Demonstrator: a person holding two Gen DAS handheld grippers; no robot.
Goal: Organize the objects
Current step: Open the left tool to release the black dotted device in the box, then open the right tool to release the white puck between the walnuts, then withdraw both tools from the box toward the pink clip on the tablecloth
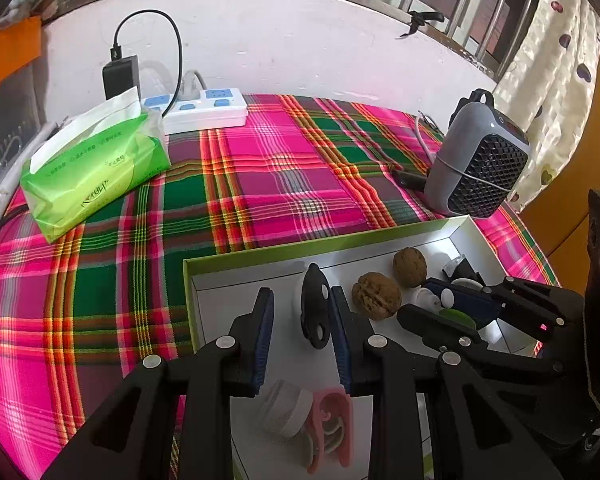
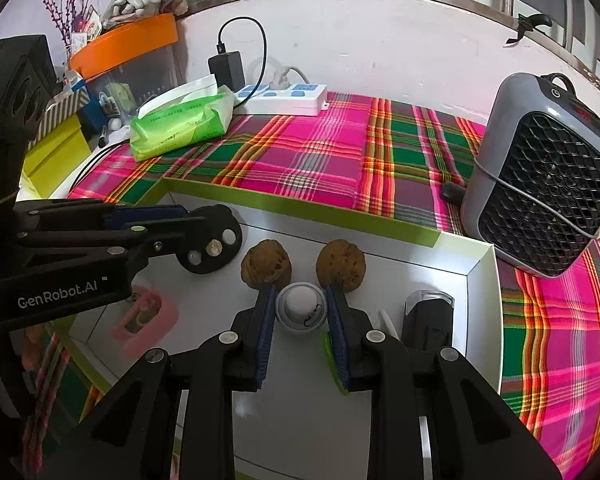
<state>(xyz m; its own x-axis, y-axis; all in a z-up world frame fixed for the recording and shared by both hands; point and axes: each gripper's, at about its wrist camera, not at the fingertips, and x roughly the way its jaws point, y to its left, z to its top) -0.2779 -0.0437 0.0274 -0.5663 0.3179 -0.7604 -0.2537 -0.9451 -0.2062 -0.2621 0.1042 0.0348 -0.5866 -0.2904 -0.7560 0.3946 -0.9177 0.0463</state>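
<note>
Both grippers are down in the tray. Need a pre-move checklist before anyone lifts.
1. Right gripper on white round cap: the pads meet both of its sides. Ok.
2. Left gripper on black disc: a gap shows at one pad, so the grip is unclear. Cannot tell.
3. Walnuts clear of the right fingers: both sit right at the fingertips. Not ok.
4. Grippers apart from each other: there is space between them in the right wrist view. Ok.
5. Tray has bare floor for a set-down: a white patch is free near the pink clip. Ok.
</note>
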